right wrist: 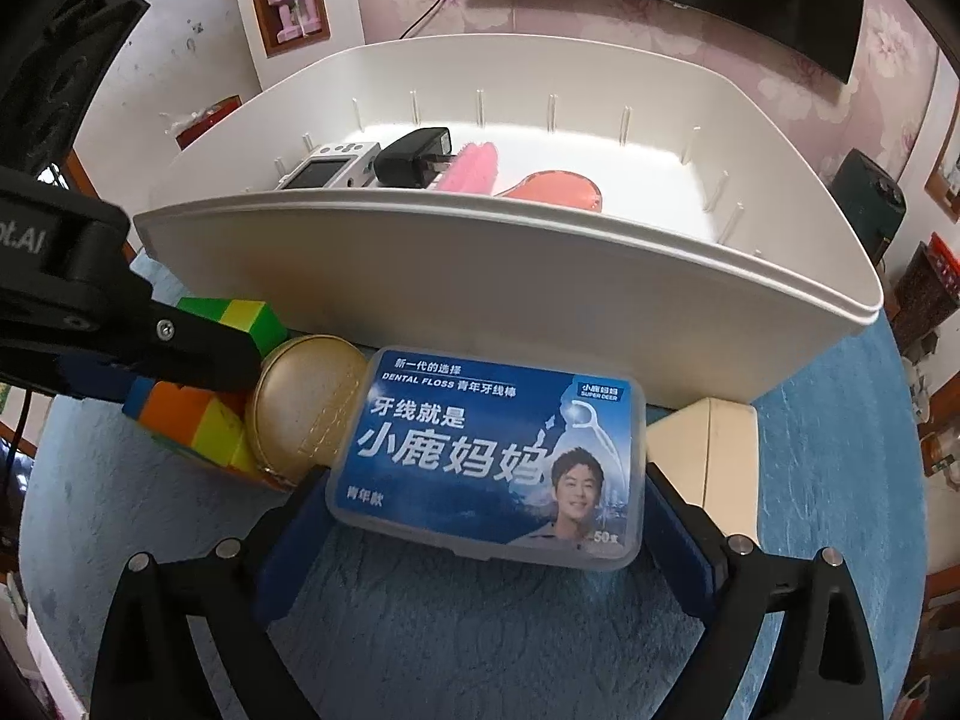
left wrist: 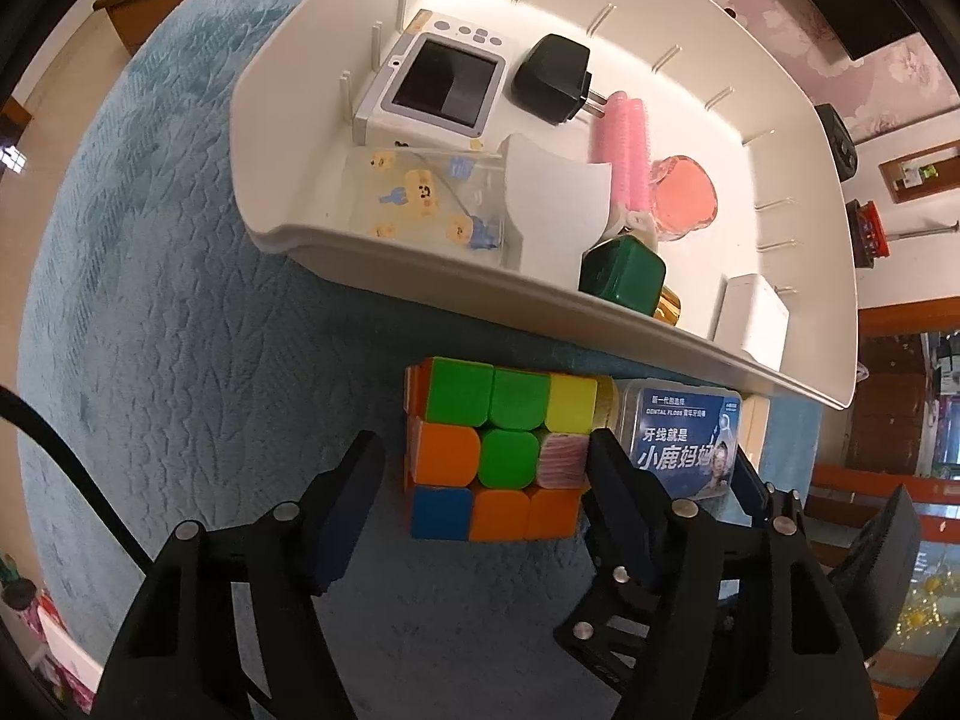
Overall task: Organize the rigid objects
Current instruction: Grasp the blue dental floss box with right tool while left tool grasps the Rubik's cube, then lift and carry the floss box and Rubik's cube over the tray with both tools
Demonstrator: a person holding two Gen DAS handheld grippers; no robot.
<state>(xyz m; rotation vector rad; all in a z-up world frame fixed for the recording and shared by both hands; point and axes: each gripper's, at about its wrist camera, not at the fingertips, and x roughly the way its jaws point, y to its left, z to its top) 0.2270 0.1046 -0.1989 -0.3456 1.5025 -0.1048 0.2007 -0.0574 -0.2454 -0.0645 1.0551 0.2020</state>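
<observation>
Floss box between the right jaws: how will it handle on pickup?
The floss box looks like thin clear plastic: probably light, stiff, maybe slippery. Flat and wide, it shouldn't roll. It nearly fills the open right gripper, so an off-centre grip may twist it.

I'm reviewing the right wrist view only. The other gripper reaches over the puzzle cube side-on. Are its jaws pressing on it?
Observer: No. The left gripper straddles the puzzle cube, and carpet shows between one finger and the cube.
Operator: What does the near wall of the bin hide?
Observer: A green-capped bottle sits right behind it.
Operator: Anything else there?
Observer: A clear case with cartoon stickers is further along the same wall.
</observation>
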